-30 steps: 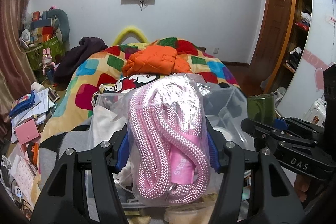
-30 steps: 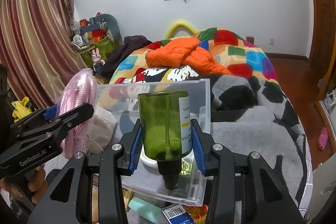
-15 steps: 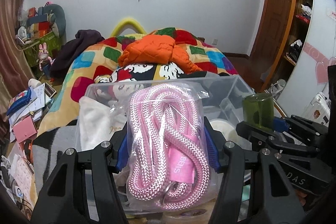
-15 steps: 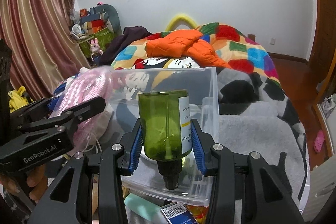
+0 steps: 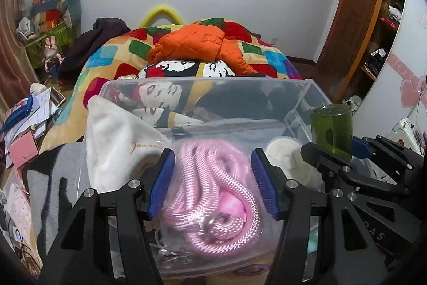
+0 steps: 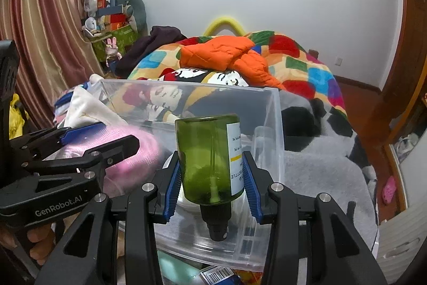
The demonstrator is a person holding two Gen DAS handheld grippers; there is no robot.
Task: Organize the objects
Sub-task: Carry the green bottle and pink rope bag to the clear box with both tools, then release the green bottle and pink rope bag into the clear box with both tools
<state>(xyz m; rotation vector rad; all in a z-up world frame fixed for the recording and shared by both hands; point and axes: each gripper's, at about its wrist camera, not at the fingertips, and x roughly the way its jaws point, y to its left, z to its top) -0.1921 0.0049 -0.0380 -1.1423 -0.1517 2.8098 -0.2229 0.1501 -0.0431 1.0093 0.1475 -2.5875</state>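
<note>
Holding a bagged pink rope (image 5: 213, 194) between its blue pads, the left gripper (image 5: 213, 183) sits low over the near-left part of the clear plastic bin (image 5: 307, 95), with the bag pinched from both sides and its lower coils bulging down past the fingers toward the bin's floor. Just left of the rope, inside the same bin, a white cloth (image 5: 114, 140) leans against the left wall. From the right wrist camera the left gripper (image 6: 101, 140) appears at the bin's left side, the pink rope (image 6: 138, 154) showing beyond its fingers and a person's fingertips (image 6: 40, 239) visible under its body.

Further right in the bin lies a pale round lid-like item (image 5: 283, 151), partly hidden. At the bin's near-right side, the right gripper (image 6: 210, 186) is clamped narrowly on a green glass bottle (image 6: 208, 156), which is held upside down: its black cap (image 6: 217, 221) points toward the camera and its white label (image 6: 236, 159) faces right. The bottle hangs above the bin's near edge, close to the right wall (image 6: 277, 140). Behind the bin, a bed carries a patchwork quilt (image 6: 301, 63) and an orange jacket (image 6: 226, 52).
</note>
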